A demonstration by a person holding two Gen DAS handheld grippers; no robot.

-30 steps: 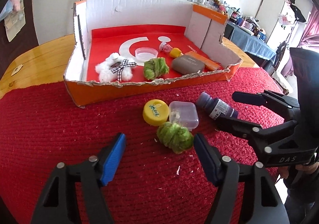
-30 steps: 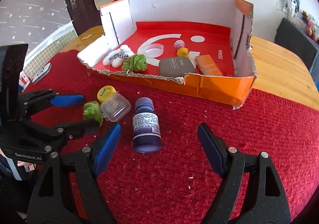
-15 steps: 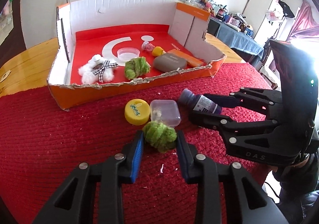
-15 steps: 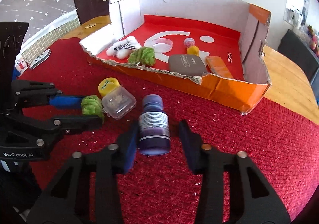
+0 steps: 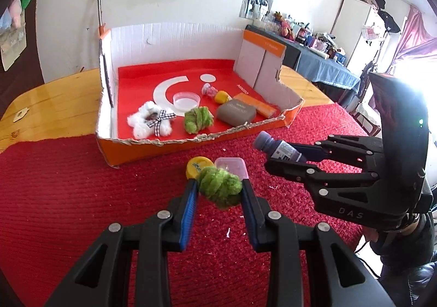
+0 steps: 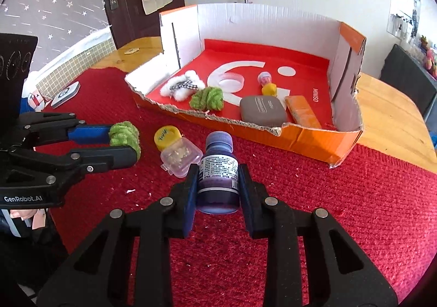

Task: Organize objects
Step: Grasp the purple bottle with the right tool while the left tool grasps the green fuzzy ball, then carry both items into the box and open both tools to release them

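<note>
My left gripper (image 5: 219, 184) is shut on a fuzzy green yarn ball (image 5: 218, 192), held just above the red cloth (image 5: 68, 197). From the right wrist view the same green ball (image 6: 124, 137) sits between the left gripper's (image 6: 128, 144) blue pads. My right gripper (image 6: 217, 173) is closing, and its pads press on a purple bottle (image 6: 217, 167) with a white label, cap toward the box. The bottle (image 5: 278, 149) also shows in the left wrist view. A yellow cap (image 5: 195, 166) and a small clear plastic case (image 5: 232, 164) lie between the grippers.
An orange cardboard box (image 5: 174, 148) with a red floor stands behind. It holds a white fluffy toy (image 5: 150, 121), a second green ball (image 5: 198, 119), a clear lid (image 5: 186, 100), a grey case (image 5: 236, 113), an orange bar (image 5: 258, 106) and small trinkets. Wooden table (image 5: 54, 99) flanks it.
Both grippers went from wide open to closed: the left on the green ball, the right on the purple bottle. The left gripper has risen a little with the ball.
</note>
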